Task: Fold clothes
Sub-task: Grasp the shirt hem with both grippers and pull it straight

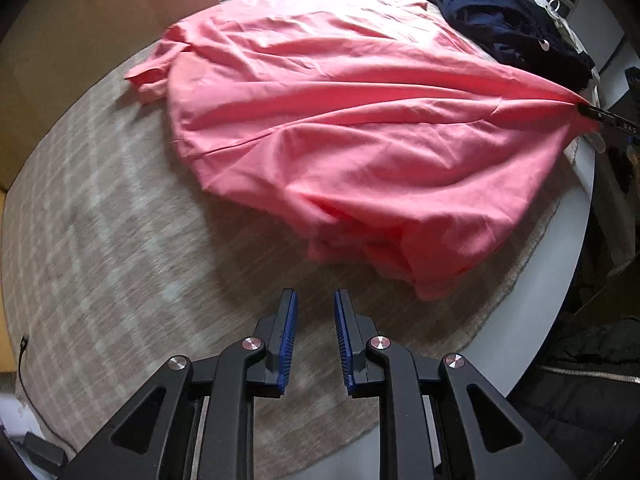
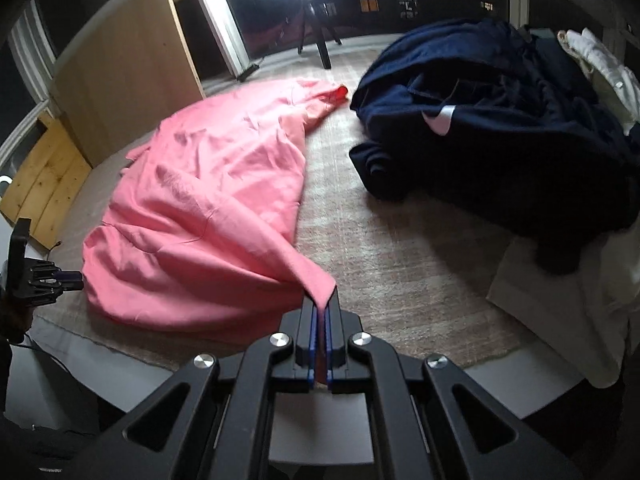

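The pink garment (image 1: pixel 340 128) lay spread and rumpled on the beige rug (image 1: pixel 100 220), not yet folded. The right gripper (image 2: pixel 322 308) was clamped on one corner, pulling it taut. The left gripper (image 1: pixel 315 312) hovered with jaws apart near the hem, holding nothing. A navy clothes heap (image 2: pixel 492 120) waited nearby, seemingly untouched.

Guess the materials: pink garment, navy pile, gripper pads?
Pink garment: thin woven cloth, likely cotton or a blend; matte, with fine creases, and it drapes softly from the right gripper.
Navy pile: thicker, fleece-like knit; dull, with bulky rolled folds.
Left gripper pads: blue, ribbed, probably rubber or soft plastic.
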`<state>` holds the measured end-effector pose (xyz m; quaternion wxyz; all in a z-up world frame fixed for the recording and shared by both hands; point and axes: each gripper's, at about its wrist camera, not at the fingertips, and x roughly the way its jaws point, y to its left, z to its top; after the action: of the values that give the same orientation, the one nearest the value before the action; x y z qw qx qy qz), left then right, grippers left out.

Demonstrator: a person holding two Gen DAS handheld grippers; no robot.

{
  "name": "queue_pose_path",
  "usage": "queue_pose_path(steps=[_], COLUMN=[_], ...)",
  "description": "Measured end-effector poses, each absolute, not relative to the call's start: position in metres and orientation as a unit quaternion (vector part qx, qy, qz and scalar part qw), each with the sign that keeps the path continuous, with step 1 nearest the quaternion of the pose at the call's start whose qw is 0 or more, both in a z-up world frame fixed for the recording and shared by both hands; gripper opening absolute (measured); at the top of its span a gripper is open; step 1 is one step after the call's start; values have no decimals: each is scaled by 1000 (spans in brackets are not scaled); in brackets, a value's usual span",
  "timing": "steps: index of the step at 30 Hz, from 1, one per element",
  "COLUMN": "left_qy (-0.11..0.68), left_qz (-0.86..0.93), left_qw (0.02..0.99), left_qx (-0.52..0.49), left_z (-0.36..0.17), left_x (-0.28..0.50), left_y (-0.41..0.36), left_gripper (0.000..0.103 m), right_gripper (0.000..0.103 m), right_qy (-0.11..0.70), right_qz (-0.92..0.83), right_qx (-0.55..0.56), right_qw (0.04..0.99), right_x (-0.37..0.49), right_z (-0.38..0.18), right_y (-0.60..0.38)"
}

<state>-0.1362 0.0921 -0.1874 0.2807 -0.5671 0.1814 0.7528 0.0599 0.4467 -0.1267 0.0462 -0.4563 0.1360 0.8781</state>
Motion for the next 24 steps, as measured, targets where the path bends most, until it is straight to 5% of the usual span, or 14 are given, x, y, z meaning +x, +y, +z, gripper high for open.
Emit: queue_pose_path(steps=[8, 10, 24], left_qy=[190, 187, 122], left_qz=[751, 750, 798], left_qw=[302, 300, 202], left_qx=[-556, -559, -554], left_z=[-194, -195, -122], left_x=[-151, -154, -101], left_y=[119, 120, 1], left_gripper=[20, 2, 1], right_gripper=[3, 3, 3], right_qy=[136, 135, 90], right_qz=[874, 873, 875], right_qx=[-465, -466, -476], right_qw=[43, 42, -12], right_x=[51, 50, 47], right_z=[-134, -134, -120], right_y=[455, 455, 415])
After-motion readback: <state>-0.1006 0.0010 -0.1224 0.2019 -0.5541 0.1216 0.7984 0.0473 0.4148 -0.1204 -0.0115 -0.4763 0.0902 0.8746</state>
